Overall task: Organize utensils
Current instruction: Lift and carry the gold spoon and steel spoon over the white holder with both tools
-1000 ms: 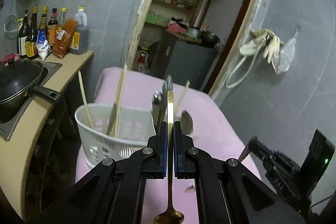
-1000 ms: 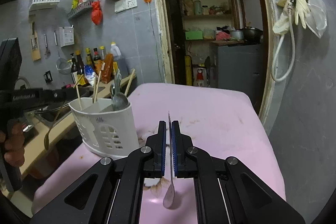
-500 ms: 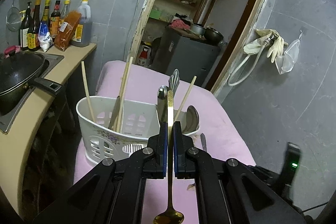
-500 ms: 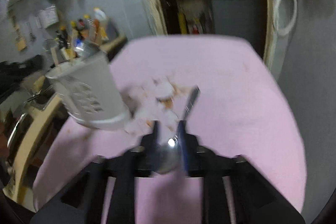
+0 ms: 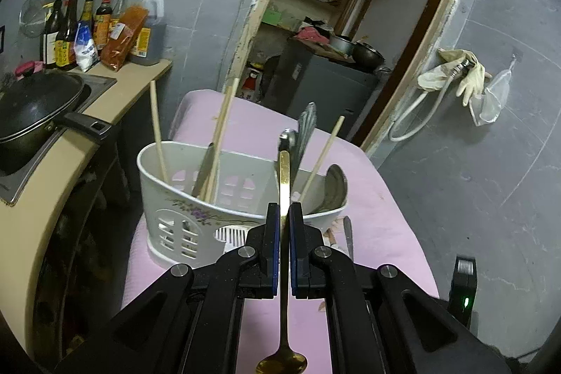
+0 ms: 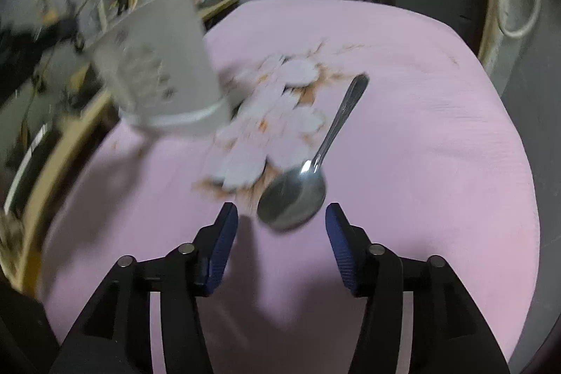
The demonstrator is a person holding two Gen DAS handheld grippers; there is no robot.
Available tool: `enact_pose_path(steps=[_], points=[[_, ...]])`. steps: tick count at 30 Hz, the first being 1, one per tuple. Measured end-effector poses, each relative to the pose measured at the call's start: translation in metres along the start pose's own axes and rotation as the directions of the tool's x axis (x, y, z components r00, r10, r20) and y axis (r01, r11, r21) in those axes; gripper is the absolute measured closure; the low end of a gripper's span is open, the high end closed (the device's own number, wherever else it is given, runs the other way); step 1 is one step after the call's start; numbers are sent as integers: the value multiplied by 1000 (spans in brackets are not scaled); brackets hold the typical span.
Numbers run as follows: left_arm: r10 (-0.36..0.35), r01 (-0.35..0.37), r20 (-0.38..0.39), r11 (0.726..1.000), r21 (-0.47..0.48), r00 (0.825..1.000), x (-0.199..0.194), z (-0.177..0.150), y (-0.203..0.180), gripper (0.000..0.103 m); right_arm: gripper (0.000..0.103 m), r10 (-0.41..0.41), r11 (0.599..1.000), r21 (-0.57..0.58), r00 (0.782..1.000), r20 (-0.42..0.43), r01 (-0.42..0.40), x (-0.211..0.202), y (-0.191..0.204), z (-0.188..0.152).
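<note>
My left gripper (image 5: 284,216) is shut on a gold spoon (image 5: 283,269), handle pointing forward, bowl toward the camera. It hovers just in front of the white utensil caddy (image 5: 196,216), which holds chopsticks, a fork and a large spoon. My right gripper (image 6: 280,219) is open and empty above the pink tablecloth (image 6: 420,163). A silver spoon (image 6: 308,170) lies on the cloth just ahead of its fingers, bowl nearest. The caddy shows blurred in the right wrist view (image 6: 157,69) at upper left.
A counter (image 5: 115,93) at left carries a black wok (image 5: 31,114) and several sauce bottles (image 5: 94,27). A doorway with shelves and a grey cabinet (image 5: 326,83) lies behind the table. Flower prints (image 6: 266,114) mark the cloth beside the caddy.
My right gripper has opened and let go of the silver spoon, which now lies on the cloth. The left gripper has moved closer to the caddy with the gold spoon.
</note>
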State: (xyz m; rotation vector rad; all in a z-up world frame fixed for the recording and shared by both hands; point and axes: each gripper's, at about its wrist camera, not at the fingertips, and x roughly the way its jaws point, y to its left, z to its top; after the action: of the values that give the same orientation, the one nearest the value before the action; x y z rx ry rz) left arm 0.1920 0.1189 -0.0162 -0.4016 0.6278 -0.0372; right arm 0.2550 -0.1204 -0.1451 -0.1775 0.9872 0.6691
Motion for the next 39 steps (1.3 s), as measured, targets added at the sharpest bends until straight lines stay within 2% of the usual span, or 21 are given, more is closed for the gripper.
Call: enact_pose_path(steps=[4,11,13,16,19,23,26,29,36,39], points=[[3,-3,-8,1000,-11,1000,1,-1,1,100,52,-16,999,31,1000,11,15,5,-4,0],[-14,14,-14,1000,7,1000,1,-3,-8,100,53,-67,992,105,998,-16,68,25,-6,30],[-15,15,-15,1000,9,1000,0,-4,-9,100,69,-86,987,136,996,-21,88,29,-12,36],[-15,15,-16,1000,1,1000,0,-5,-9,100,81,-85,980,180,996,-36,90,33,-23,46],[-18,18,-17,1000,-7,1000,0,-6,-10,100,92,-111,978,173,992,-60,120,39,-24,57],[-30,30,-17,1000,-7,999,-1,-5,-12,100,98,-140,980,138,989,-48,145,41,-21,58],[-30,30,-5,1000,8,1000,-5,-4,-14,100,99,-109,982,156,994,0,108,34,-25,49],[-21,21,1,1000,16,1000,-6,-3,-13,100,99,-104,984,154,990,91,89,13,-22,44],[-14,14,24,1000,-4,1000,-8,2,-4,100,99,-87,988,146,961,262,50,-33,-8,40],[-22,23,56,1000,-20,998,-12,11,1,100,99,-65,990,141,934,352,15,-52,-3,47]])
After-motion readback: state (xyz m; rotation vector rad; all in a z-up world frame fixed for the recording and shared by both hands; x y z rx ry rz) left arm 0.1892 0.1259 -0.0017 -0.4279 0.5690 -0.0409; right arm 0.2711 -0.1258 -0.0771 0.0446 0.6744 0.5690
